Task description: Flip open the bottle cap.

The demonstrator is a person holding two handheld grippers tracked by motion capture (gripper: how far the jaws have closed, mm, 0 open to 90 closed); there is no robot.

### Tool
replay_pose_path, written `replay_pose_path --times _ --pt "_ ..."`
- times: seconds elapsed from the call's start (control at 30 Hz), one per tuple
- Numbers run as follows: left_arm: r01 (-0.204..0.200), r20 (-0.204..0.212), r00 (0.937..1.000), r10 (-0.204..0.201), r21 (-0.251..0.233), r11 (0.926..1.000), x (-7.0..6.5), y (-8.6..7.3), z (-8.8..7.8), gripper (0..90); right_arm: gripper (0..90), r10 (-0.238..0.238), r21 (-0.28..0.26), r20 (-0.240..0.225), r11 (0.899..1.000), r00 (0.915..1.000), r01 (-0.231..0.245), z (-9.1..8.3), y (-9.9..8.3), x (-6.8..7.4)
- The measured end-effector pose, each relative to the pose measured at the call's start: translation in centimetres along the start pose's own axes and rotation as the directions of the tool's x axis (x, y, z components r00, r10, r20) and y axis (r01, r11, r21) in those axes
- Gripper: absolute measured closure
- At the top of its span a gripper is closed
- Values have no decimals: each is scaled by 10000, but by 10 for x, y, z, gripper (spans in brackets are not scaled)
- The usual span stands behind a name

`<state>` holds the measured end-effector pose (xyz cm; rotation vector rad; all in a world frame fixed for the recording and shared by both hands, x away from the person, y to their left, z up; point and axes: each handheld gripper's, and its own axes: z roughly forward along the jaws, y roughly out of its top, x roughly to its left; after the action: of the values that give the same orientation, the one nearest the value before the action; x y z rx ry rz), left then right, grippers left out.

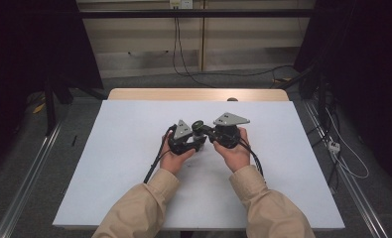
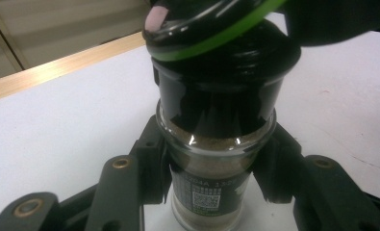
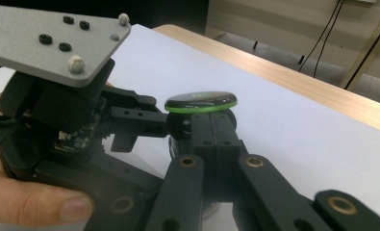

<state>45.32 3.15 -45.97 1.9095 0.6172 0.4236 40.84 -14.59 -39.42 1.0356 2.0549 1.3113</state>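
Mid-desk (image 1: 134, 148), your left claw (image 2: 211, 163) is clamped on the spice jar (image 2: 211, 159); your right claw (image 3: 211, 139) is clamped on its black cap (image 3: 201, 102).

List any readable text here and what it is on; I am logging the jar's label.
Printed line on the jar label: digits, perhaps "13", too blurred to quote.
QR code under it: a code, no words.
Mark on the green-rimmed lid: too small to read.
Nothing else bears text.

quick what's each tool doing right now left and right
Left tool: closed on the glass body of the spice jar.
Right tool: closed on the jar's black cap.
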Motion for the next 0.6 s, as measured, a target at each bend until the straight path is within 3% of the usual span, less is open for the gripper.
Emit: replay_pose_path --times 0.6 --pt "131 0 9999 -131 -71 9999 0 -1 0 531 900 -40 -93 5 9999 10000 40 1 5 2"
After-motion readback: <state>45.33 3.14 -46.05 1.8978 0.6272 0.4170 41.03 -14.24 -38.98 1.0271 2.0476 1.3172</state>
